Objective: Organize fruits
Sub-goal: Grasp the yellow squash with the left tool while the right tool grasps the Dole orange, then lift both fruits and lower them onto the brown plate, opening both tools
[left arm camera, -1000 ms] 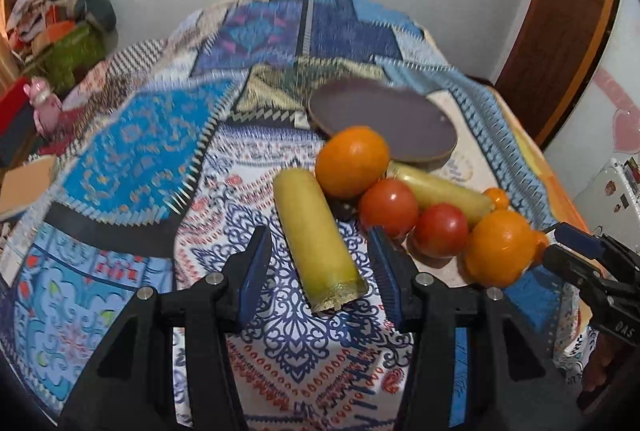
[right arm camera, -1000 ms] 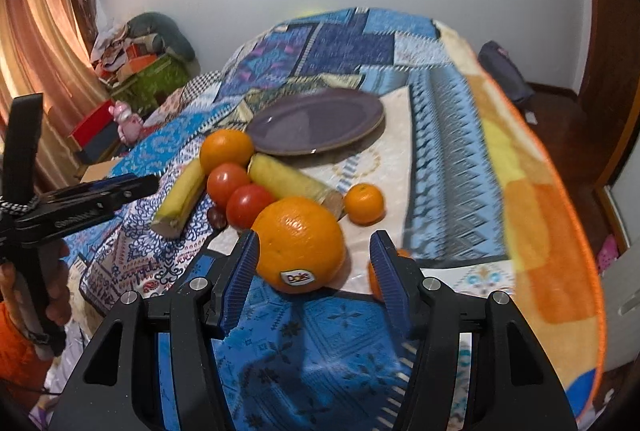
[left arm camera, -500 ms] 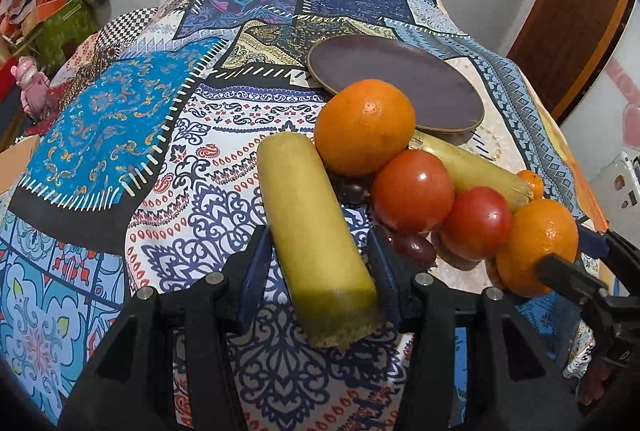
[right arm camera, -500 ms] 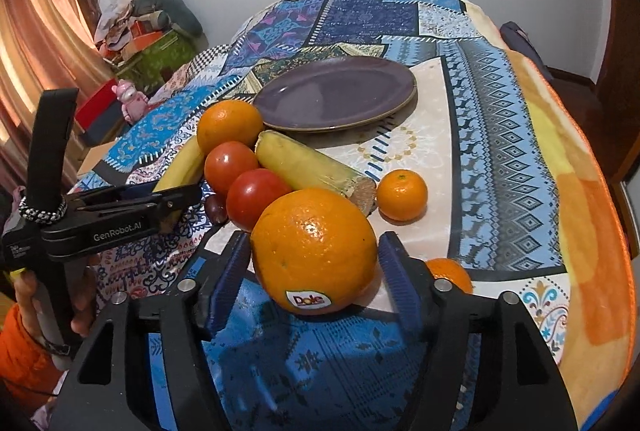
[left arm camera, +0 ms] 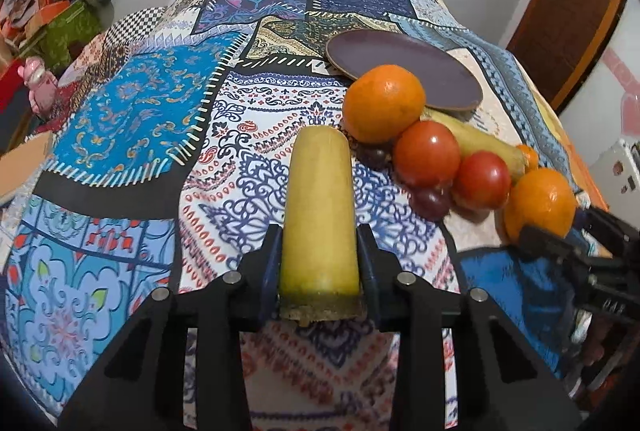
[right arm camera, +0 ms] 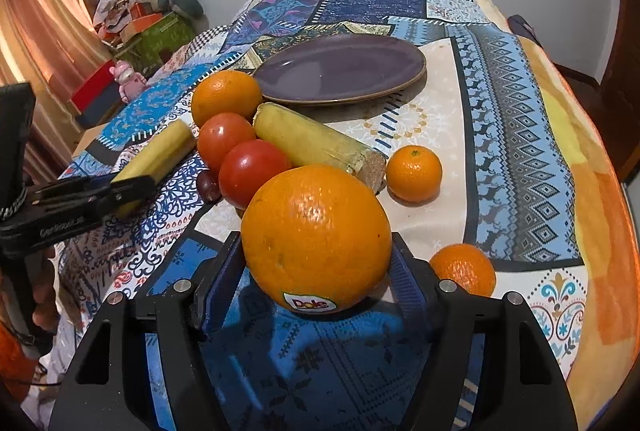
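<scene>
Here, left tool [left arm camera: 319, 263] around banana piece [left arm camera: 320, 207], right tool [right arm camera: 316, 267] around orange [right arm camera: 316, 235].

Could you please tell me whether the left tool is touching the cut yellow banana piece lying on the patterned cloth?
Touching. The left wrist view shows the left tool with both blue pads pressed against the sides of the cut yellow banana piece, no gap visible.

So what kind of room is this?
Probably a bedroom at home: the fruit lies on a patchwork bedspread, with a heap of clothes and boxes in the corner beside orange curtains.
</scene>
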